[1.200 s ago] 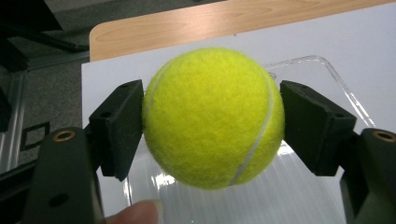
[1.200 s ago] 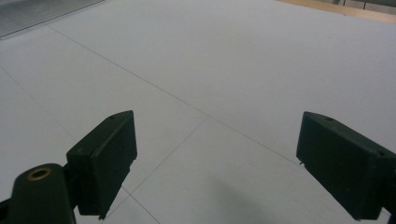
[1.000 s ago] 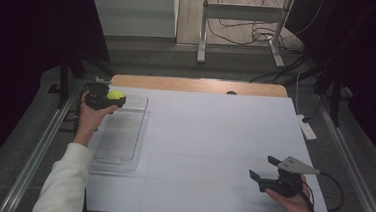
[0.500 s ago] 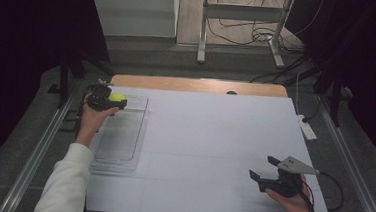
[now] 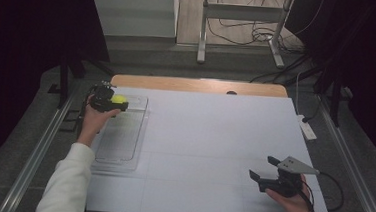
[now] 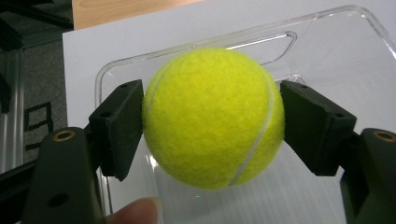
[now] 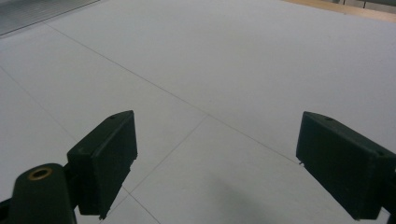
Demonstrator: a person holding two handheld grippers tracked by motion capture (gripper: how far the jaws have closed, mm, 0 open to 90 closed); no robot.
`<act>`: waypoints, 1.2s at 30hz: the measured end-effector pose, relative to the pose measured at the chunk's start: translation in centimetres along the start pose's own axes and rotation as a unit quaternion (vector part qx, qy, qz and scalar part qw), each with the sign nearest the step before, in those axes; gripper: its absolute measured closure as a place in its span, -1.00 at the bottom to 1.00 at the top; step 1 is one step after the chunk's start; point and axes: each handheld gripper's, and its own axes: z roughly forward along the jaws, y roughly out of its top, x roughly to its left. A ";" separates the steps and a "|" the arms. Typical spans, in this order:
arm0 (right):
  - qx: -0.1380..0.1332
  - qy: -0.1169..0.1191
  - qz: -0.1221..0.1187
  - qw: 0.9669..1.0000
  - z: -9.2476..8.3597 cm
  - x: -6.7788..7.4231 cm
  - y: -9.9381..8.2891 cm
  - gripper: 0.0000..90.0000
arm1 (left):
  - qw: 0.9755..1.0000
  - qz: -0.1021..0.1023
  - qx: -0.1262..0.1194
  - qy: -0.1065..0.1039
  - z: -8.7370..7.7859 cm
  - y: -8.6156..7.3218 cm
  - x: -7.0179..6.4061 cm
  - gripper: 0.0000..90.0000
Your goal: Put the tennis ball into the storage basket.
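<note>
A yellow tennis ball (image 5: 120,100) (image 6: 212,116) is clamped between the two black jaws of my left gripper (image 5: 112,101) (image 6: 212,128). It hangs just above the far end of a clear plastic tray (image 5: 121,146) (image 6: 327,21) at the table's left side. A fingertip (image 6: 135,210) shows at the bottom of the left gripper view. My right gripper (image 5: 265,168) (image 7: 224,163) is held low over the white table cover (image 5: 214,138) near the front right corner. Its jaws stand wide apart with nothing between them.
The tray lies lengthwise along the left edge of the white cover. A white power strip (image 5: 306,129) lies at the right edge. A strip of bare wooden tabletop (image 5: 197,85) shows at the far edge, with a metal stand (image 5: 200,47) and cables on the floor beyond.
My left gripper has drifted very slightly rightward and nearer with the ball still in it. The right gripper has stayed where it was.
</note>
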 end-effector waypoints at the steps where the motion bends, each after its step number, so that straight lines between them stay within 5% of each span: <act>1: 0.000 0.000 0.000 1.000 0.0 0.0 0.0 -0.71 | 1.000 0.002 0.001 0.000 0.1 0.0 0.0 -0.41; 36: 0.000 0.000 0.002 1.000 -0.1 -0.1 -0.1 -0.71 | 0.998 0.022 0.060 0.019 2.5 -0.3 -1.1 -0.42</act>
